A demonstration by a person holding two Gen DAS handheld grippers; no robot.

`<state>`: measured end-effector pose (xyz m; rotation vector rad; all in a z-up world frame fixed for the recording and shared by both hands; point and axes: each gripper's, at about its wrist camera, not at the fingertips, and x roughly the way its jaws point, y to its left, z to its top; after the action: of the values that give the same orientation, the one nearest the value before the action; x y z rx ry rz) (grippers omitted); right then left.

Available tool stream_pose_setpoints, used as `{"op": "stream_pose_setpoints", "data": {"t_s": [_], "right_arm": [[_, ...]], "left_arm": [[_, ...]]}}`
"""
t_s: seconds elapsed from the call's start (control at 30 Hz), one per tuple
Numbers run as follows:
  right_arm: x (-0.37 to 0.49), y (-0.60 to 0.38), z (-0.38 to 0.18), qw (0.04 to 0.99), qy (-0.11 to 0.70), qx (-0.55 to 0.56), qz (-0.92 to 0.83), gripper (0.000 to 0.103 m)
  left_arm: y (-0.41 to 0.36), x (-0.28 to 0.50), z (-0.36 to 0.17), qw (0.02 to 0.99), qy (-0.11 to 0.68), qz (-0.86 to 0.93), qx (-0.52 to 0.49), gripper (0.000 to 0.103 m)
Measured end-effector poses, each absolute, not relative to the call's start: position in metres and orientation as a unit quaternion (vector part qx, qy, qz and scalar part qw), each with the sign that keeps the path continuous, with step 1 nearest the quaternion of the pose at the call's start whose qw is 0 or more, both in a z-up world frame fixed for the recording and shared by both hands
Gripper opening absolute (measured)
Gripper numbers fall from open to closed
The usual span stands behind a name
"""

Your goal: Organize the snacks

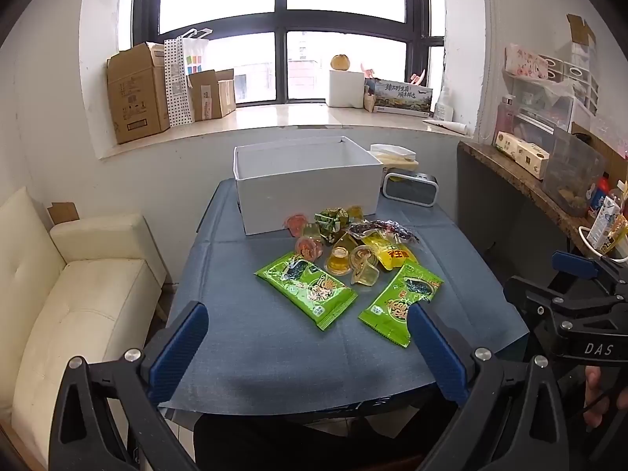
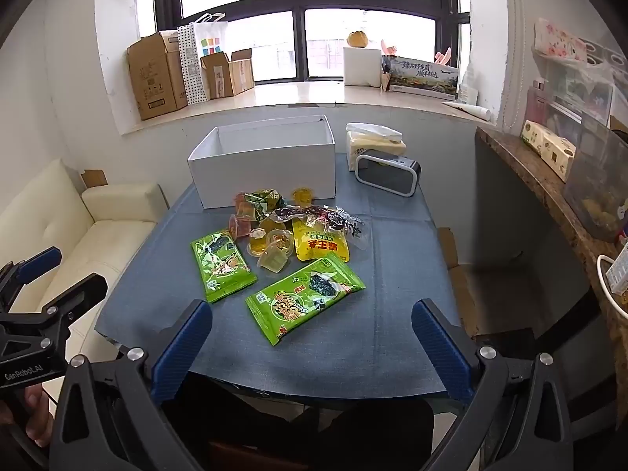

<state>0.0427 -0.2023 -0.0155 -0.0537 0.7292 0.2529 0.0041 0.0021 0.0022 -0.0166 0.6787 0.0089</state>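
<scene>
An empty white box (image 1: pixel 310 192) (image 2: pixel 267 168) stands at the far side of the blue-covered table (image 1: pixel 274 345) (image 2: pixel 392 294). In front of it lies a pile of snacks: two green packets (image 1: pixel 306 288) (image 1: pixel 396 302) (image 2: pixel 219 265) (image 2: pixel 306 298), a yellow packet (image 1: pixel 388 253) (image 2: pixel 320 241), several jelly cups (image 1: pixel 339 261) (image 2: pixel 259 245) and small wrapped sweets (image 1: pixel 333 219) (image 2: pixel 263 200). My left gripper (image 1: pixel 310 327) hovers open over the table's near edge with nothing between its fingers. My right gripper (image 2: pixel 312 325) is likewise open and empty, short of the nearer green packet.
A grey speaker (image 1: pixel 410 192) (image 2: pixel 388 174) and a tissue pack (image 1: pixel 392 155) (image 2: pixel 373 137) sit right of the box. A cream sofa (image 1: pixel 78 294) (image 2: pixel 78 227) flanks the table's left, a cluttered wooden shelf (image 1: pixel 522 184) (image 2: pixel 549 188) its right. Cardboard boxes (image 1: pixel 137 94) line the windowsill.
</scene>
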Motion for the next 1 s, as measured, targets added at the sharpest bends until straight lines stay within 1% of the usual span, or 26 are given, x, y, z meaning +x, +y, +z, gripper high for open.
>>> {"op": "stream_pose_setpoints", "data": {"t_s": [1.0], "right_arm": [[0.044,-0.2,-0.017,0.926,0.357,-0.03,0.121,0.103]], "left_arm": [[0.001,-0.003,0.003,0.946,0.323,0.006,-0.001,0.103]]}}
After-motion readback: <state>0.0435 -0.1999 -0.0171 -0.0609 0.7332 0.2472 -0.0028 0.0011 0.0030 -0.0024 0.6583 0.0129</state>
